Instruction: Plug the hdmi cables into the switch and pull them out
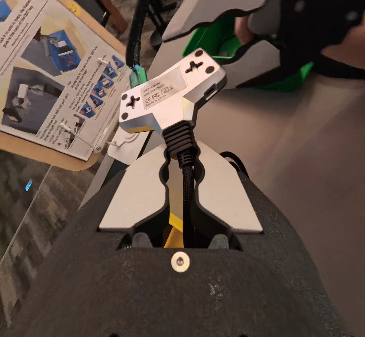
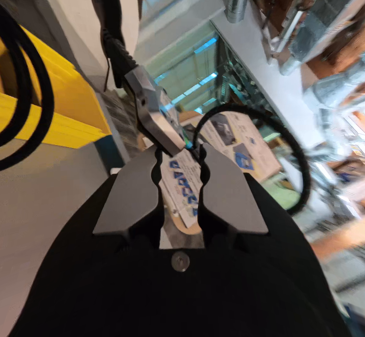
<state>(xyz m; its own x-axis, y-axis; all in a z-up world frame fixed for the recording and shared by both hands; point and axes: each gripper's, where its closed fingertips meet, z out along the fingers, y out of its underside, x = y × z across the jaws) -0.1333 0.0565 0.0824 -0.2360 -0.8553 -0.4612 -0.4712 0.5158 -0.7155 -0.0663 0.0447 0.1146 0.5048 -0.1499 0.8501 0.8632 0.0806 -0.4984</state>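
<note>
While the left wrist view looks along the left gripper (image 1: pixel 181 161), its grey fingers (image 1: pixel 215 171) are pinched on the ribbed black strain relief (image 1: pixel 178 134) of the silver T-shaped HDMI switch (image 1: pixel 169 92), held up underside showing. A green-tipped plug (image 1: pixel 137 77) on a black cable (image 1: pixel 135 39) sits in the switch's far left port. Beyond lie a printed instruction sheet (image 1: pixel 49 70) on a tan board, and the other gripper over a green bin (image 1: pixel 213 41)

From the right wrist view, the right gripper (image 2: pixel 180 149) stands spread apart, empty, its tips just beside the switch's (image 2: pixel 156 118) near corner. A black cable loop (image 2: pixel 276 149) curves at right; a yellow bin (image 2: pixel 65 110) sits left
</note>
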